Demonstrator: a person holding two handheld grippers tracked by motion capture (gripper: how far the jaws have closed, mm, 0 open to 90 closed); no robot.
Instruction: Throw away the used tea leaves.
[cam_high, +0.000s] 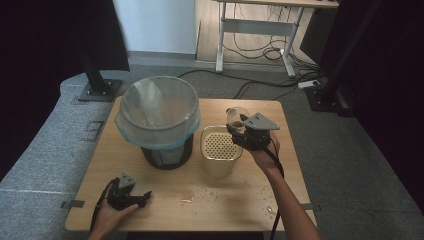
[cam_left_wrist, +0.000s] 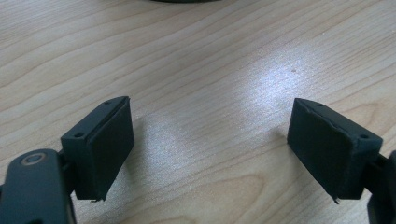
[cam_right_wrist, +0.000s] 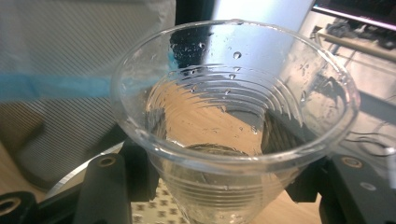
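My right gripper (cam_high: 240, 126) is shut on a clear plastic cup (cam_high: 237, 115), held in the air over the far edge of a cream container with a perforated top (cam_high: 220, 148). In the right gripper view the cup (cam_right_wrist: 233, 107) is tilted with its mouth toward the camera. Its walls are wet with droplets, and the black jaws of the right gripper (cam_right_wrist: 229, 191) press on its lower sides. My left gripper (cam_high: 144, 198) rests on the wooden table (cam_high: 165, 200) near the front left. Its jaws stand wide apart with nothing between them over bare wood (cam_left_wrist: 210, 144).
A black mesh bin lined with a clear, blue-edged bag (cam_high: 157, 120) stands left of the cream container and reaches higher than it. Some small spills and crumbs (cam_high: 187, 196) lie on the table toward the front. A desk frame and cables (cam_high: 260, 50) sit on the floor beyond.
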